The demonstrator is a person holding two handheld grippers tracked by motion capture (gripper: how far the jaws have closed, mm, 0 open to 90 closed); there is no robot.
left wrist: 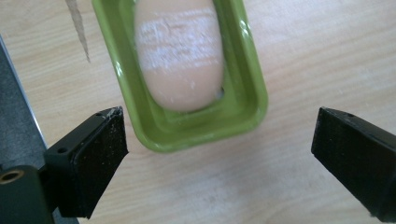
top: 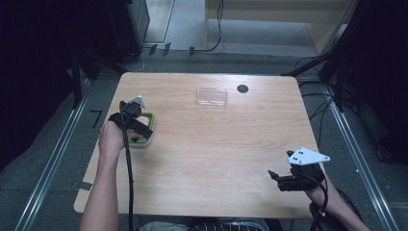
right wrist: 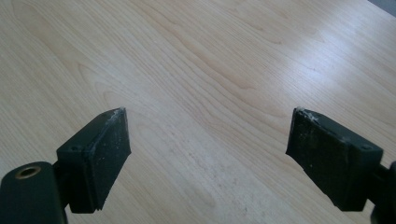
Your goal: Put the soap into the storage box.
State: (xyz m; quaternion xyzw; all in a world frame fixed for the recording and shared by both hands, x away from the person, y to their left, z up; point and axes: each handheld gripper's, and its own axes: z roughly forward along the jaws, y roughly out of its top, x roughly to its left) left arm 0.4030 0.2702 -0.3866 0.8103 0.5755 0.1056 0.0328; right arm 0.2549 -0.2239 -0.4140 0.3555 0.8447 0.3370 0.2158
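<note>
A green rectangular dish [left wrist: 247, 88] holds a pale peach oval bar [left wrist: 180, 56] with a whitish powdery patch on top. In the high view the dish [top: 150, 120] sits near the table's left edge, partly hidden under my left gripper [top: 133, 129]. The left gripper [left wrist: 219, 140] hangs just above the dish's near end, open, with nothing between its jaws. My right gripper [top: 273, 175] rests low over bare wood at the near right of the table. In its own view the right gripper [right wrist: 208, 135] stands open and empty.
A clear plastic box [top: 211, 96] lies at the far middle of the wooden table [top: 216, 149], with a small black round spot [top: 243, 88] just to its right. Cables trail across the floor beyond the far edge.
</note>
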